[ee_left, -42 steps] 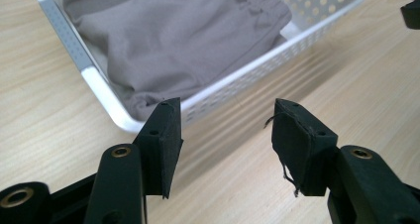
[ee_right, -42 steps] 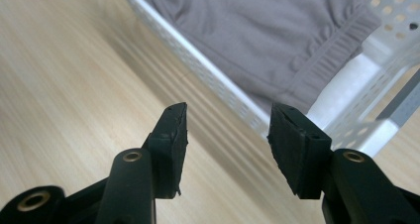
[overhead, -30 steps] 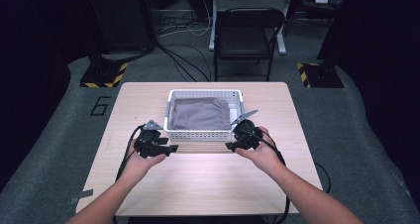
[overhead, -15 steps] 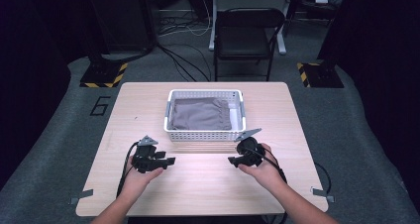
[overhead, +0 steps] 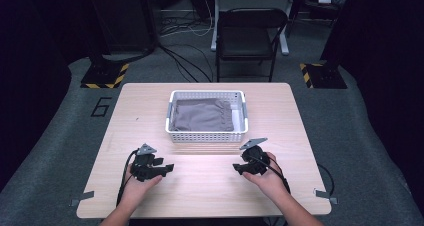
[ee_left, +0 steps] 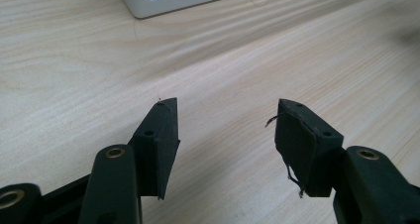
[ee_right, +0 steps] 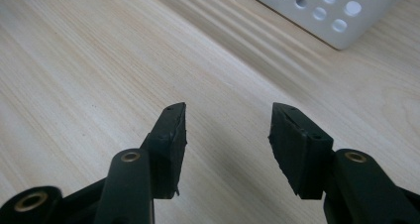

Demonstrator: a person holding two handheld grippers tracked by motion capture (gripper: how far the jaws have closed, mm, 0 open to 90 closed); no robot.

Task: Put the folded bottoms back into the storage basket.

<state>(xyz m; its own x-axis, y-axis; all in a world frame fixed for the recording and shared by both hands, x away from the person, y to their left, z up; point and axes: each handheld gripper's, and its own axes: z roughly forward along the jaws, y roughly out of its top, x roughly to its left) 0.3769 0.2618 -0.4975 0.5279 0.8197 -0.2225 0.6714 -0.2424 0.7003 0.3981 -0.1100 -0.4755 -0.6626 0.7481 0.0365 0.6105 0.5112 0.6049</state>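
Risk on your left side first: the left gripper (overhead: 167, 167) lies low over the bare wooden table (overhead: 150, 111), well short of the white perforated basket (overhead: 206, 134), so a hurried reach forward could drive a jaw into the basket's near wall and shove it across the slick wood. The left jaws have just been opening and stand roughly half apart, with nothing between them and no pad pressing on anything; in the left gripper view you see only wood grain in the gap of the left gripper (ee_left: 225, 117).

Between your hands, the grey folded cloth (overhead: 202, 115) lies flat inside the basket, away from both grippers. Pinch only its top layer and the fold will likely spill open as it lifts.

On your right, the right gripper (overhead: 237, 167) also sits near the table surface, jaws about half open and empty, the basket corner (ee_right: 341, 16) ahead of it. Reach unevenly and the cloth could drag.
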